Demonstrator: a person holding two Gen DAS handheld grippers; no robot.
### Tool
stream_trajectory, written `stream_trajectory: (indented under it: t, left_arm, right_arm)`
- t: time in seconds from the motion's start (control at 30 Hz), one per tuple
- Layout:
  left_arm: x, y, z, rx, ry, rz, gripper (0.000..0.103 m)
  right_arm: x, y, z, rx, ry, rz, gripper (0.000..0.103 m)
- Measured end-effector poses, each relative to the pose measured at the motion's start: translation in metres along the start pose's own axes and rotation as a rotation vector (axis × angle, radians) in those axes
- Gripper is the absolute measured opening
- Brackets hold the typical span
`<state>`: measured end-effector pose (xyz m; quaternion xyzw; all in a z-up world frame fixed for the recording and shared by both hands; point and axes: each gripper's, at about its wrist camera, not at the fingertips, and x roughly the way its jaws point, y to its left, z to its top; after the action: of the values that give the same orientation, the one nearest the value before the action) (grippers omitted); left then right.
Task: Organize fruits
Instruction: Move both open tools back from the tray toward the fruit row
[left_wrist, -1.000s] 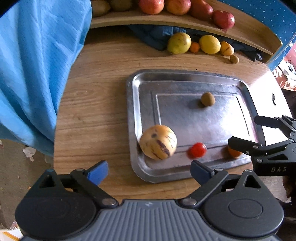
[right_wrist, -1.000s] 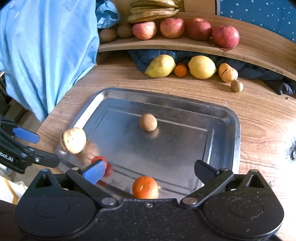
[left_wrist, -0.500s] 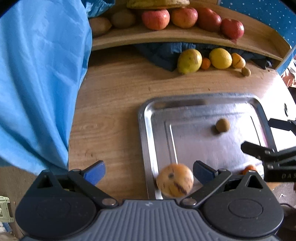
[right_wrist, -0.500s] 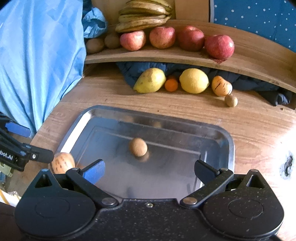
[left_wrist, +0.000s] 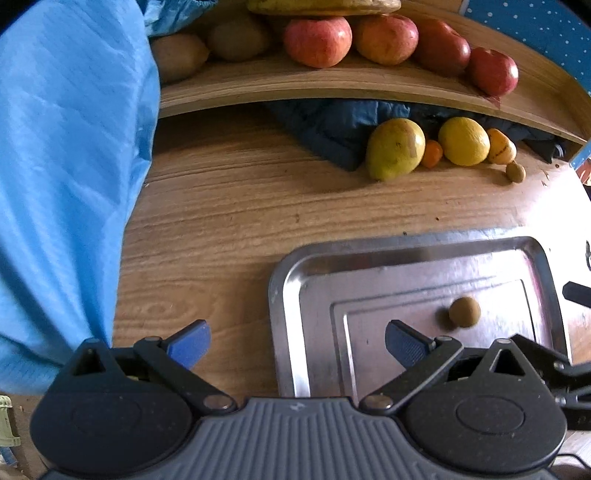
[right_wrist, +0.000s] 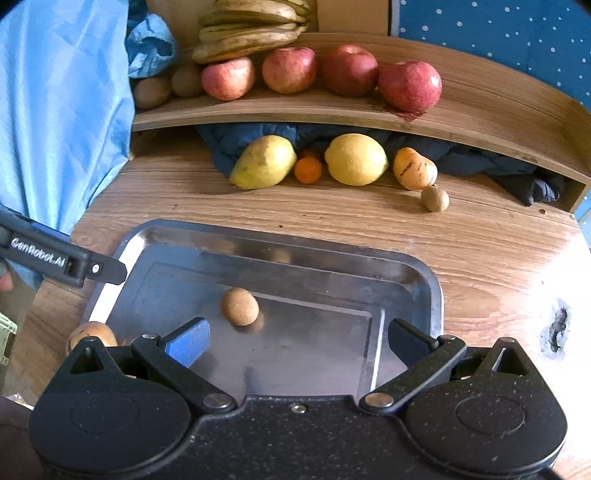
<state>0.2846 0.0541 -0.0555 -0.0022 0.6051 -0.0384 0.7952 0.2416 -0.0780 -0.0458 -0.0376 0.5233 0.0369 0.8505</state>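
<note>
A steel tray (right_wrist: 433, 291) lies on the wooden table with a small round brown fruit (right_wrist: 240, 306) near its middle. A striped yellow melon (right_wrist: 91, 331) shows at the tray's near left corner, half hidden behind my right gripper's body. My right gripper (right_wrist: 299, 341) hovers open over the tray's near half, nothing between its fingers. My left gripper (left_wrist: 297, 343) is open too, straddling the tray's left rim (left_wrist: 277, 295); the brown fruit (left_wrist: 464, 312) lies beyond its right finger. From the left, a left gripper finger (right_wrist: 92, 266) reaches over the tray's corner.
Beyond the tray a pear-shaped yellow fruit (right_wrist: 264, 162), small orange (right_wrist: 307, 170), lemon (right_wrist: 355, 158), striped fruit (right_wrist: 414, 168) and small kiwi (right_wrist: 436, 198) line up against dark cloth. The shelf (right_wrist: 332, 110) above holds apples, bananas and kiwis. Blue fabric (left_wrist: 66, 184) hangs left.
Both views have swung up towards the shelf. The red tomato and the orange on the tray's near edge have dropped out of sight, and the melon has left the left wrist view.
</note>
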Motion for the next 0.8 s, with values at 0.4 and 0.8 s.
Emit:
stream_trajectory:
  t: [0.4,0.8]
  left_arm:
    - [0.026,-0.003,0.045,0.032,0.002,-0.047,0.102]
    - [0.053,-0.018,0.101,0.089,-0.024,-0.172,0.102]
  right_arm:
    - [0.012,-0.001,0.014,0.041,-0.021,-0.063,0.102]
    - [0.04,-0.003,0.046,0.009,-0.017,-0.127,0.102]
